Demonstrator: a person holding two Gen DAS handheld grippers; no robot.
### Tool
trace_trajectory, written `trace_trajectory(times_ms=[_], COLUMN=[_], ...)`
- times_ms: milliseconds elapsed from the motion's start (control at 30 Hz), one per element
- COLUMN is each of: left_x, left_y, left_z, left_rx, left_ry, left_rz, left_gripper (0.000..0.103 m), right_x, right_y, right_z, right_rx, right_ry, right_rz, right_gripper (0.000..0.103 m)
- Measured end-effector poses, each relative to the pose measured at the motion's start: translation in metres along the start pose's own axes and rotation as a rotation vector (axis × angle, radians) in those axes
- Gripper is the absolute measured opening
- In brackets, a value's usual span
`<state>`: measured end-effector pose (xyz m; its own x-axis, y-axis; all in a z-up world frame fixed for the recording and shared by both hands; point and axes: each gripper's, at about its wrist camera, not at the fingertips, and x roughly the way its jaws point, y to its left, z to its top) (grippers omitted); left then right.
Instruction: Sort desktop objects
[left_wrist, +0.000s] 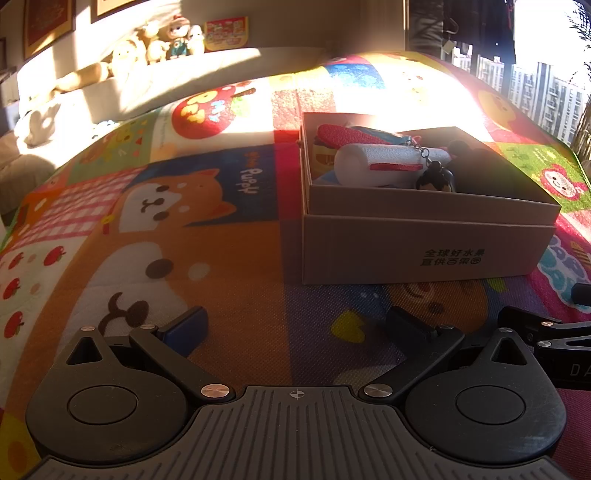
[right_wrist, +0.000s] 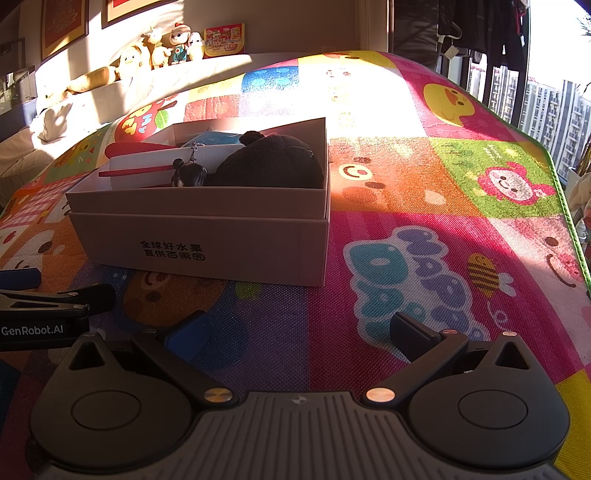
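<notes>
The left gripper (left_wrist: 295, 325) hovers low over the cartoon play mat (left_wrist: 221, 258), its fingers (left_wrist: 184, 325) spread wide with nothing between them. Ahead sits the cardboard box (left_wrist: 424, 243), holding a white foam roll (left_wrist: 380, 162), a dark-haired doll keychain (left_wrist: 436, 181) and a black plush (right_wrist: 273, 162). The right gripper (right_wrist: 301, 330) is likewise wide apart and empty-handed, just beside the left one.
</notes>
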<state>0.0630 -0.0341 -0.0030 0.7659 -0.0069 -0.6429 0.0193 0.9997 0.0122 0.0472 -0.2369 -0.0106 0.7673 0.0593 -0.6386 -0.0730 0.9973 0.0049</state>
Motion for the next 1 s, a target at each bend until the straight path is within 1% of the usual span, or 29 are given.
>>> trace_trajectory(times_ms=[1000], left_x=[0.0018], left_y=[-0.0032], left_z=[0.0008], left_rx=[-0.005], left_ry=[0.000], left_rz=[0.006], left_gripper=[0.103], right_x=[0.0024], right_y=[-0.0047], right_z=[-0.0004], right_rx=[-0.007], right_ry=[-0.001], right_rz=[0.008], right_gripper=[0.103])
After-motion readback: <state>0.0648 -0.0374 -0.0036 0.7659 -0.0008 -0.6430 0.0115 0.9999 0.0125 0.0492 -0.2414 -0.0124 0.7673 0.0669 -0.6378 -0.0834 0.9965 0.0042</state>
